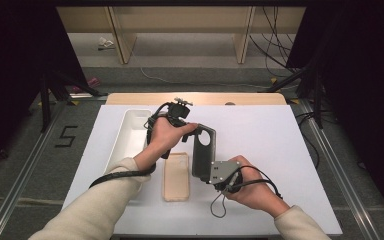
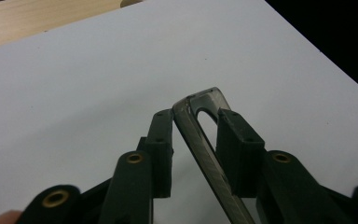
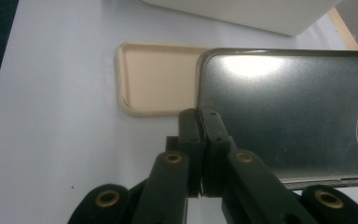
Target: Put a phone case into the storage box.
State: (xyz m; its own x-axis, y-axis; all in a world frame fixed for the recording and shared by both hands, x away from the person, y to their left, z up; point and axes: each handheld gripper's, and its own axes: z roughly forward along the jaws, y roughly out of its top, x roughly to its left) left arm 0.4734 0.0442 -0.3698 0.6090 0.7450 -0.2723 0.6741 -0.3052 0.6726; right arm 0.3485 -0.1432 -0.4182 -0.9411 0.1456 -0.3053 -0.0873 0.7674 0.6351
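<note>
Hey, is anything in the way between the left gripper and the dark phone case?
Nothing visible. The dark phone case already stands edge-on between the jaws of the left gripper, with the white table behind. The right gripper is shut on its other end, beside the beige case.

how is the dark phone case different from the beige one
The dark case is smoky grey and glossy; the beige case is matte tan. The dark case is held above the table by both grippers; the beige case lies flat on the white tabletop, untouched. Both are phone cases of similar size.
</note>
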